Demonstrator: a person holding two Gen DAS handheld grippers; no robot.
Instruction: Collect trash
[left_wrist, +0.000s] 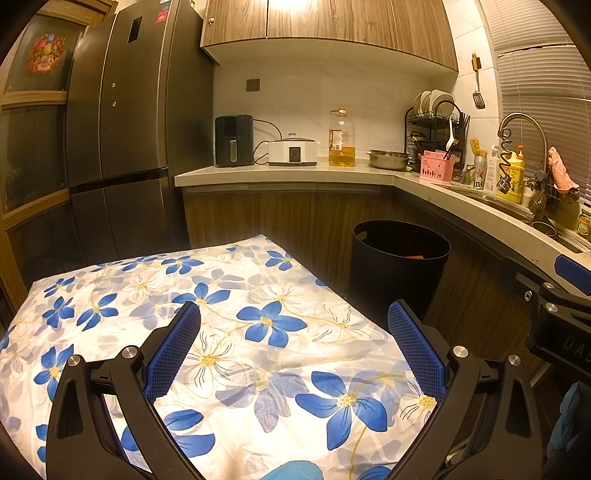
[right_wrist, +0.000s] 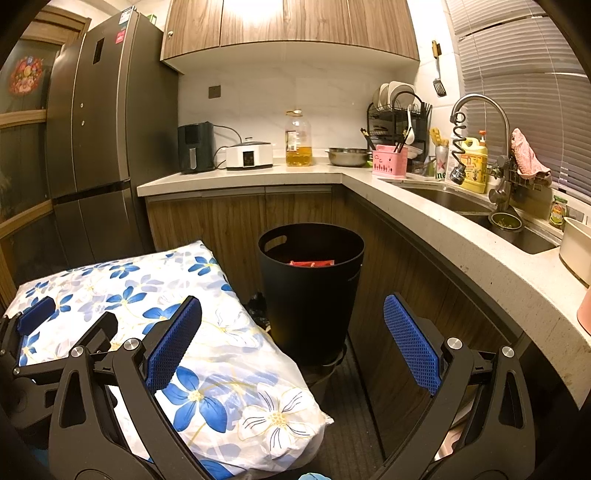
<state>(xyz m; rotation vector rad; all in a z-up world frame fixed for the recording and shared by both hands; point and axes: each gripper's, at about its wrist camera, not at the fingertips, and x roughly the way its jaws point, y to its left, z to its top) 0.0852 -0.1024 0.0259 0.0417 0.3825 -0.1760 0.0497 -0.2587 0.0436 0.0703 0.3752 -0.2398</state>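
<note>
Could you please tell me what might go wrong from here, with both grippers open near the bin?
1. The black bin seems to stand on a small raised base, so a nudge from the right gripper could tip it.
2. The floral cloth lies loose and wrinkled; the left gripper might snag it.
3. Both grippers are empty and no trash shows on the cloth, so time may be lost searching.
</note>
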